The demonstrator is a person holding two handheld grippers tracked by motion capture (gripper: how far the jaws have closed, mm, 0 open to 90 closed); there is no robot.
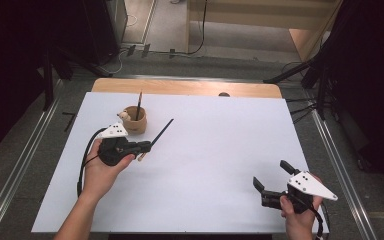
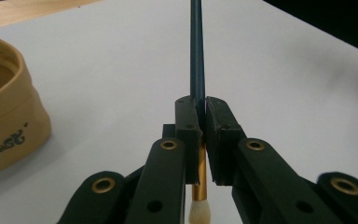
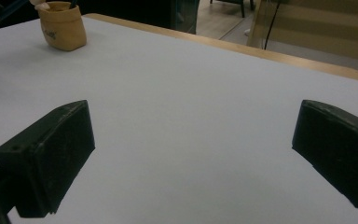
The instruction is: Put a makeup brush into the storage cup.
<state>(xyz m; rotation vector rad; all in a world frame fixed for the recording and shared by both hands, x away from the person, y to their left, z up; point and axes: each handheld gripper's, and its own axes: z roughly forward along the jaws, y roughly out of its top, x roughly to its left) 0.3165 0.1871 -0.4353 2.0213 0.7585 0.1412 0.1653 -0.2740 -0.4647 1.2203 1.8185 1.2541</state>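
Observation:
A thin brush (image 1: 162, 130) with a dark handle, gold ferrule and white bristles is clamped in my left gripper (image 1: 147, 146), left of the table's middle. In the left gripper view the jaws (image 2: 198, 105) press on the brush (image 2: 196, 56) near the ferrule, and the handle points away over the table. Just behind it stands a tan wooden cup (image 1: 136, 121) with another brush (image 1: 140, 100) upright in it. The cup (image 2: 4, 107) is also at the left of that view. My right gripper (image 1: 272, 175) is at the front right, held above the sheet, jaws (image 3: 196, 154) wide apart with nothing between them.
A white sheet (image 1: 205, 165) covers most of the table, with a strip of bare wood (image 1: 185, 87) along the far edge. The cup (image 3: 63, 25) appears far off in the right gripper view. Dark stands and cables lie on the floor beyond the table.

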